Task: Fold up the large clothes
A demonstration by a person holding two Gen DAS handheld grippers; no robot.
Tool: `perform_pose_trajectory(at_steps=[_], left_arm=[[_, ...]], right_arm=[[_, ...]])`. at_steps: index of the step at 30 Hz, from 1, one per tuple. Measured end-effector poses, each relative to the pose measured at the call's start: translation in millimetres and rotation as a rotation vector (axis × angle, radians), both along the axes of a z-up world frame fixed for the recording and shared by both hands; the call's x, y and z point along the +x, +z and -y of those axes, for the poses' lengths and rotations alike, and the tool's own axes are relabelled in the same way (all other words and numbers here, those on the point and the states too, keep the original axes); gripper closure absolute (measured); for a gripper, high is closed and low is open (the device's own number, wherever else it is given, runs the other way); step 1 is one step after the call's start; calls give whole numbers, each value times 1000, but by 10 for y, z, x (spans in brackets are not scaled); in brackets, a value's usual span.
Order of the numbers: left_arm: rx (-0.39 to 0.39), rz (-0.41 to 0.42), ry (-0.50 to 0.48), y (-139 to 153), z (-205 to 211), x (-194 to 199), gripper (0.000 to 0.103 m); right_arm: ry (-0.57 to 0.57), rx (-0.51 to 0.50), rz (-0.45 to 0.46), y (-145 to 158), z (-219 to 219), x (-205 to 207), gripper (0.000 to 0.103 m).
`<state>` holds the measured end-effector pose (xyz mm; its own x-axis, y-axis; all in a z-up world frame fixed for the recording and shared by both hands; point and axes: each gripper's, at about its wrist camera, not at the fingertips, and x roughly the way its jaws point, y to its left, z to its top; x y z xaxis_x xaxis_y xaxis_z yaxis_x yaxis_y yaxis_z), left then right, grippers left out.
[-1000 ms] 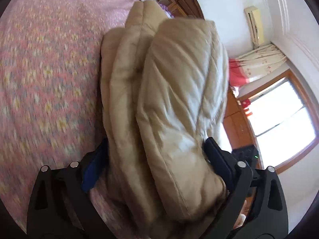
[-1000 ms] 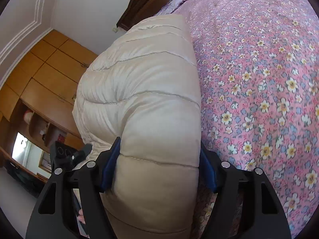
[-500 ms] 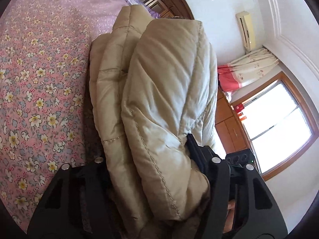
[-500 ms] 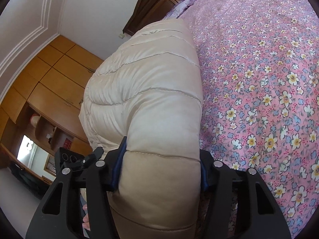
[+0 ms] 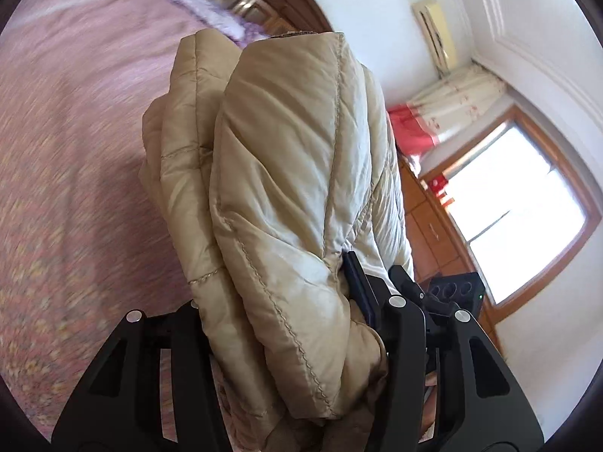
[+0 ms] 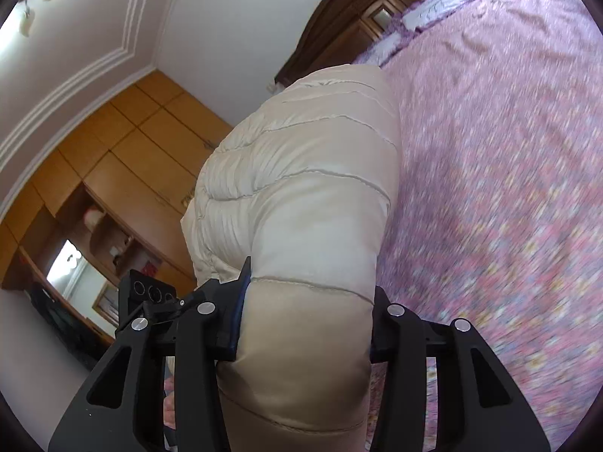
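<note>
Both claws, left gripper (image 5: 279, 301) and right gripper (image 6: 307, 301), are closing tighter on my beige quilted padded jacket (image 5: 286, 173). Since a second ago it sits higher in frame, and the pink floral bedspread (image 6: 508, 150) has blurred.

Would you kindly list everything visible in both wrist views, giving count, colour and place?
Puffer jacket: one, beige, folded, bunched between both tools.
Bedspread: one, pink floral, under the jacket.
Headboard: one, dark wood, far end of the bed.
Wardrobe: one, orange-brown, along the wall.
Air conditioner: one, cream, high on the wall.
Curtain: one, white and red, beside the window.
Window: one, wood-framed, bright.
Left tool: black, closing on the jacket.
Right tool: black, closing on the jacket.
</note>
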<state>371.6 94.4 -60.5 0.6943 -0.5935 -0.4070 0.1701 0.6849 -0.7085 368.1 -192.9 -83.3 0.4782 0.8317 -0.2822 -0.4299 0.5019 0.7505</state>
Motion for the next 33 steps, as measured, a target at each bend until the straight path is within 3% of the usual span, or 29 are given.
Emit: perform_pose_trajectory(at_steps=[5,11,15,19,23,25,33], left_arm=[[44,41,-43,353,499,214,54],[16,14,-86,143,1036,605,54],[2,-24,-101,-194,1344,911,54],[-24,-34,-136,-632,1531,1112,52],[-34,16,-159,-722,1483,1104,50],[-75,11,-158,-790,1419,1095,50],[-68,18,-161,-763,1454,1047,45]], right_arm=[[-34,42,31,253,470,130,57],[-85,30,30,356,1135,377,57],[-117,-17,13,155,1518,604,58],[-157,-7,-51,-281,1819,870,58],[-171,71,-48,-681,1956,866,57],[-163,60,-55,-692,1924,919,56],[-164,49,-51,-719,1881,969,54]])
